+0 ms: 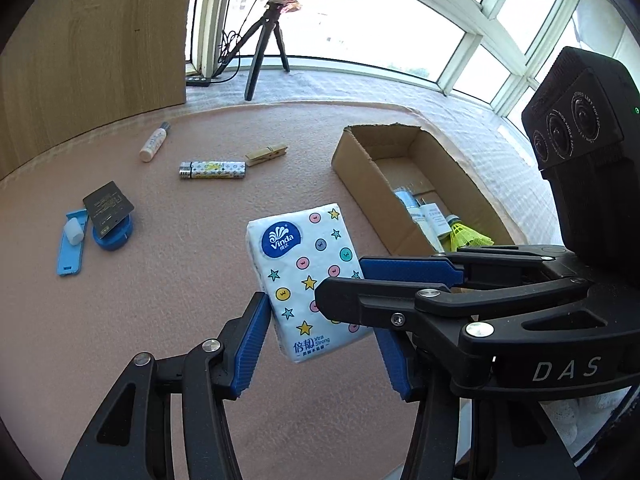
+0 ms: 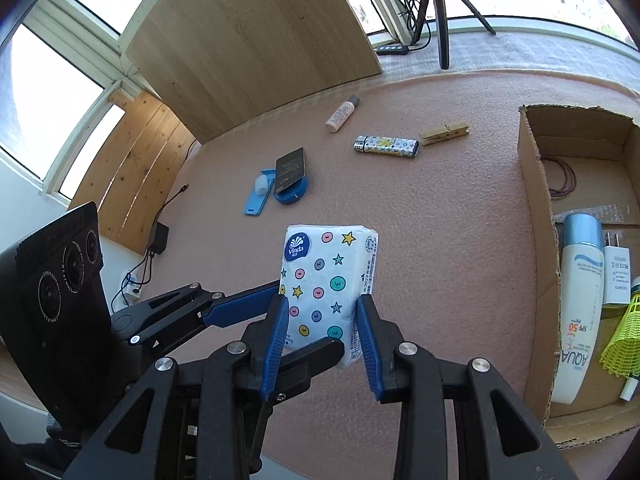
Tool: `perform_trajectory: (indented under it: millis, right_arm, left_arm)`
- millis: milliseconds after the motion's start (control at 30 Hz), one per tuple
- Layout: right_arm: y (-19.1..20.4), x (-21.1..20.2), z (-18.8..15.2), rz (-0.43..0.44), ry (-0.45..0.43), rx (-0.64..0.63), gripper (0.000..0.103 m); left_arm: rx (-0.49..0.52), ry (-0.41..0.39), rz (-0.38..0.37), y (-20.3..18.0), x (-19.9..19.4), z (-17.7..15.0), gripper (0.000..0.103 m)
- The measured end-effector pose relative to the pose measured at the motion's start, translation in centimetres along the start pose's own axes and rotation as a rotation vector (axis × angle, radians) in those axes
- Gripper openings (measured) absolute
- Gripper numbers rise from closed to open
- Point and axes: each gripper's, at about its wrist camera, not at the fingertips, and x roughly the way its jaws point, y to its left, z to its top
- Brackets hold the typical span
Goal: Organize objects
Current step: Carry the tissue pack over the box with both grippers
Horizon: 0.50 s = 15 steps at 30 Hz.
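Observation:
A white Vinda tissue pack [image 1: 304, 276] with stars and dots hangs above the pink mat, gripped from two sides. My left gripper [image 1: 324, 340] is shut on its lower end, blue pads pressing both long edges. From the right, my right gripper [image 1: 344, 280] clamps the same pack. In the right wrist view the tissue pack [image 2: 328, 280] stands upright between the pads of my right gripper [image 2: 322, 336], and a blue finger [image 2: 240, 306] of the left one reaches in from the left. An open cardboard box [image 2: 536, 240] lies to the right.
The box [image 1: 360, 172] holds a sunscreen bottle [image 2: 576, 304], a white charger [image 2: 616, 276] and a yellow shuttlecock [image 2: 624, 344]. On the mat lie a lighter [image 1: 212, 170], a clothespin [image 1: 266, 154], a small tube [image 1: 154, 142], a dark card [image 1: 108, 208] and a blue holder [image 1: 72, 244]. A tripod [image 1: 264, 48] stands behind.

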Motion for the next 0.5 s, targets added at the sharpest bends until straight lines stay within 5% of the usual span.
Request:
perform_trajectory:
  millis: [500]
  right_arm:
    - [-9.0,-8.5,2.5,-0.106,-0.166,0.055,0.032]
  left_arm:
    - [0.185,-0.064,-0.038,-11.4,5.2,8.0,0.056]
